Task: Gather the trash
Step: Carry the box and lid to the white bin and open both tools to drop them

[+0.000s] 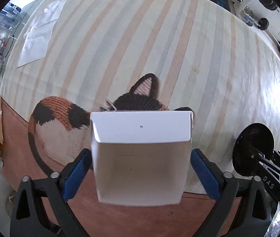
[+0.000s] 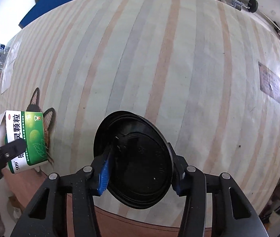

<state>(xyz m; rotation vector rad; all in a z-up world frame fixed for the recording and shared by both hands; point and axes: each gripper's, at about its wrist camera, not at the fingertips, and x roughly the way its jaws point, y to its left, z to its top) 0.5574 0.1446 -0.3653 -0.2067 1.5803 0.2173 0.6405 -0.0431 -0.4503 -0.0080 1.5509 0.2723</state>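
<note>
A green-and-white medicine box (image 2: 28, 140), printed with Chinese characters and "999", is hanging tilted above the striped tablecloth's near edge, its plain white underside (image 1: 140, 158) facing the left wrist camera. A round black plastic lid (image 2: 134, 158) is standing nearly on edge, just right of the box.

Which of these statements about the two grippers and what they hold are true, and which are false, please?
1. The left gripper holds a green-and-white cardboard medicine box. True.
2. The right gripper is empty. False: its fingers are shut on a round black plastic lid.
3. A knitted calico cat-shaped mat lies under the box. True.
4. The striped tablecloth is plain red. False: it has pale grey, cream and peach stripes.
5. A clear plastic bag lies flat at the table's far left. True.
</note>
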